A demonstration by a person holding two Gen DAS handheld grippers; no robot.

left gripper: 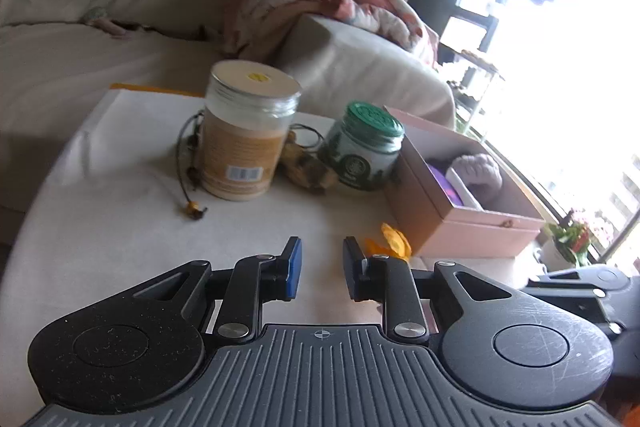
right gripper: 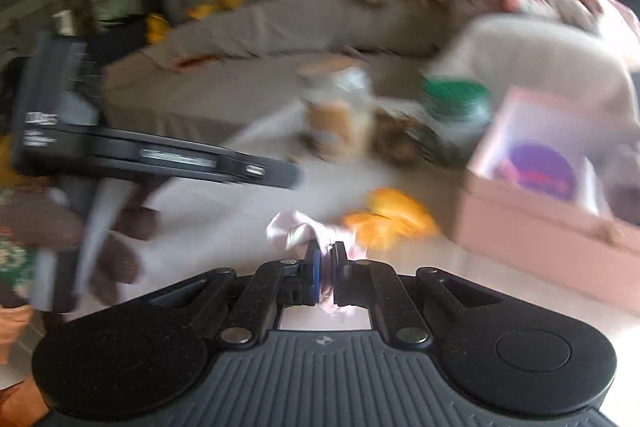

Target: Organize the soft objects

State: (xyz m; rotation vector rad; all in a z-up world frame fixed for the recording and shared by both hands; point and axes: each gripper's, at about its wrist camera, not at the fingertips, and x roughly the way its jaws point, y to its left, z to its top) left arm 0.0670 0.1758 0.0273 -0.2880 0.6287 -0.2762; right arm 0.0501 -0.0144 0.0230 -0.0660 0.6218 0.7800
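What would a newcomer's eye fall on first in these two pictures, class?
Probably the right gripper, shut on a scrap of pale pink cloth just above the white table. Next, the tall jar and green-lidded jar stand mid-table, left of an open pink box. An orange cloth lies before the box.

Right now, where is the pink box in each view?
Left wrist: pink box at right of centre, open, beside the green-lid jar.
Right wrist: pink box at the right edge, blurred.
Shared landmark: the yellow cloth in front of the box.
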